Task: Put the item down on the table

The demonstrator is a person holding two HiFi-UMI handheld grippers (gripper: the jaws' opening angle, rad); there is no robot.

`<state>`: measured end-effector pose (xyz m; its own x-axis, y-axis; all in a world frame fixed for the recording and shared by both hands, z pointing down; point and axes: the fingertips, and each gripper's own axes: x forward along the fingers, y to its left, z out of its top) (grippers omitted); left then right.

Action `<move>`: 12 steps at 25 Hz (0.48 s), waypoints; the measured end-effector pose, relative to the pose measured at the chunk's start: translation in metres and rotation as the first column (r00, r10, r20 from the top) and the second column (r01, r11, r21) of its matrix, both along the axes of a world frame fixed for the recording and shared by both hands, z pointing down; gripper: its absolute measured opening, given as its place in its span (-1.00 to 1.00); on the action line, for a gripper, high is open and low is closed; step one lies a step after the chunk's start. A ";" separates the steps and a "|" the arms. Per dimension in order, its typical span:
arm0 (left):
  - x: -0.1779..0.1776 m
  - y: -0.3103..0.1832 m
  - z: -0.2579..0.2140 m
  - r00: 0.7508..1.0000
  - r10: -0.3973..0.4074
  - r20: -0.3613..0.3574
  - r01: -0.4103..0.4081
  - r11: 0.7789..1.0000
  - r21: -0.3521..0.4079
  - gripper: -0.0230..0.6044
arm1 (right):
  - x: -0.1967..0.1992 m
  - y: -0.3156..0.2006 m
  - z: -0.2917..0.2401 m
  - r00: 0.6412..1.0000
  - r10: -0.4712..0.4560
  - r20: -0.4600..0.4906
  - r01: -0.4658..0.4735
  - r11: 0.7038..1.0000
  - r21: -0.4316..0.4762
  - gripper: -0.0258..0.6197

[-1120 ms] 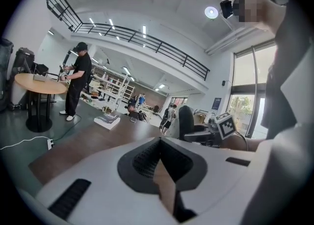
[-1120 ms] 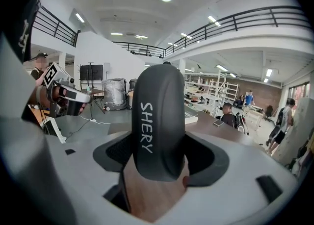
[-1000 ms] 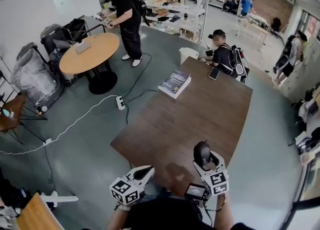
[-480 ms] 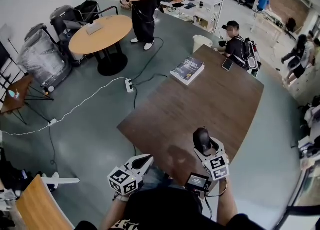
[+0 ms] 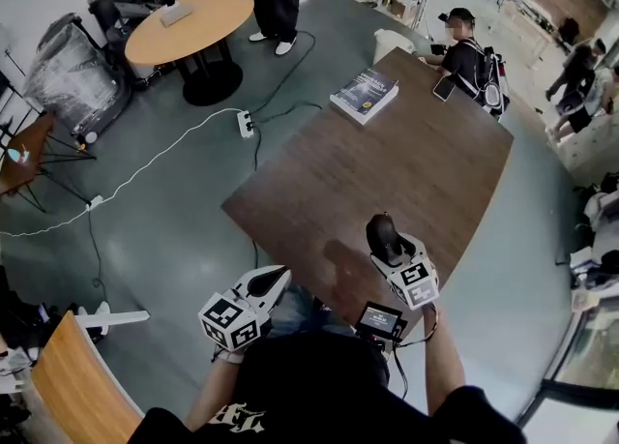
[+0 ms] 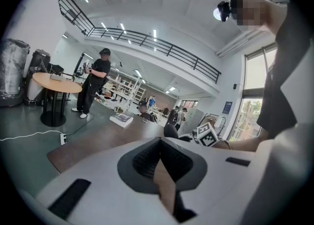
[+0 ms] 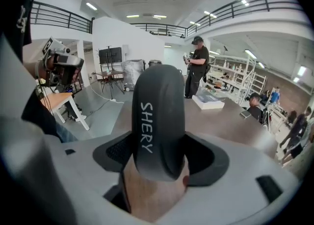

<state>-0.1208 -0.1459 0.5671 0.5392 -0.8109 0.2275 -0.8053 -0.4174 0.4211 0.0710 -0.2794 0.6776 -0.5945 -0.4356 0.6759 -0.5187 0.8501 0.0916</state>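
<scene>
- The person's right forearm (image 5: 440, 365) comes up from the bottom edge of the head view, bent at the elbow. It carries the right gripper (image 5: 397, 256) out over the near part of the brown table (image 5: 387, 162).
- The left gripper (image 5: 263, 284) hangs lower and further left in that view. It is off the table's near edge, over the grey floor and the person's knee, with its nose aimed up and to the right.
- The right gripper's jaws are clamped on a dark, rounded case (image 5: 383, 232). The case is pinched at its lower end, with most of its length standing clear beyond the jaw tips.
- In the right gripper view the case's long axis runs straight up the middle of the frame, in line with the jaws. White lettering, SHERY, reads down its length.
- In the head view the case points away from the person, toward the middle of the table and tipped slightly to the upper left.
- A shadow (image 5: 338, 268) lies on the wood just left of the case. Whether the case touches the tabletop I cannot tell.
- The left gripper's jaws are pressed together with nothing between them.
- A book (image 5: 365, 94) lies at the table's far corner in the upper middle of the frame, well apart from the case.
- A phone (image 5: 444, 88) lies near the far edge, beside a seated person (image 5: 469, 55).
</scene>
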 end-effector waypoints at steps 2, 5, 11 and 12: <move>-0.002 0.001 0.001 1.000 -0.003 -0.003 0.003 1.000 -0.003 -0.91 | -0.001 -0.001 0.011 1.000 -0.015 -0.021 0.014 1.000 -0.013 0.05; -0.003 0.003 0.002 1.000 -0.008 -0.008 0.008 1.000 -0.009 -0.91 | -0.001 -0.002 0.027 0.998 -0.036 -0.054 0.034 0.999 -0.039 0.05; -0.004 0.008 0.006 1.000 -0.019 -0.014 0.019 1.000 -0.015 -0.91 | 0.001 0.001 0.056 0.992 -0.070 -0.104 0.060 0.994 -0.094 0.05; -0.005 0.008 0.006 1.000 -0.021 -0.015 0.020 1.000 -0.017 -0.91 | 0.001 0.001 0.062 0.991 -0.076 -0.112 0.064 0.993 -0.103 0.05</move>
<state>-0.1254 -0.1375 0.5732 0.5259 -0.8180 0.2331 -0.8071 -0.3936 0.4401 0.0719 -0.2779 0.7392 -0.5363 -0.3230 0.7798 -0.4484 0.8917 0.0610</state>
